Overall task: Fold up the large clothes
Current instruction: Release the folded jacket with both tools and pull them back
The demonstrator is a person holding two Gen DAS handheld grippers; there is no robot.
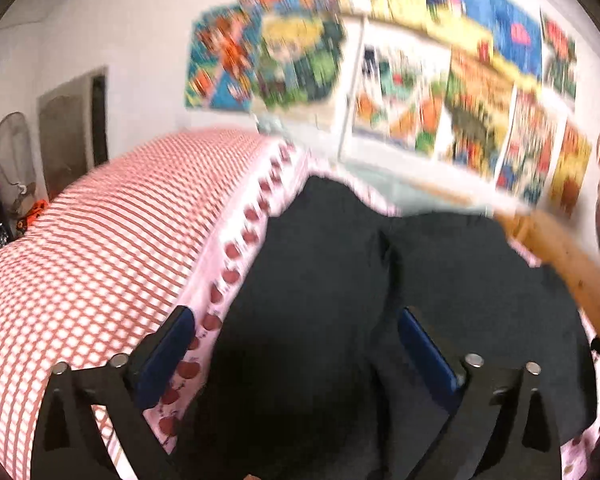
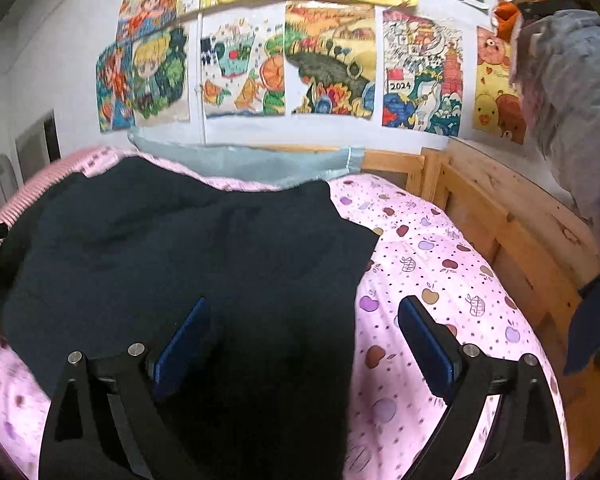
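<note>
Dark garment (image 2: 188, 248) flat on bed, long axis toward drawing-covered wall (image 2: 328, 136)

Dark navy fabric garment (image 2: 188, 240) on a pink sheet printed with small apples (image 2: 428, 264) — beside a red-and-white checked cover (image 1: 100, 248); pale blue pillow (image 2: 244, 160), light pine bed frame (image 2: 500, 208), blue-padded black tool fingers (image 2: 180, 344)
</note>
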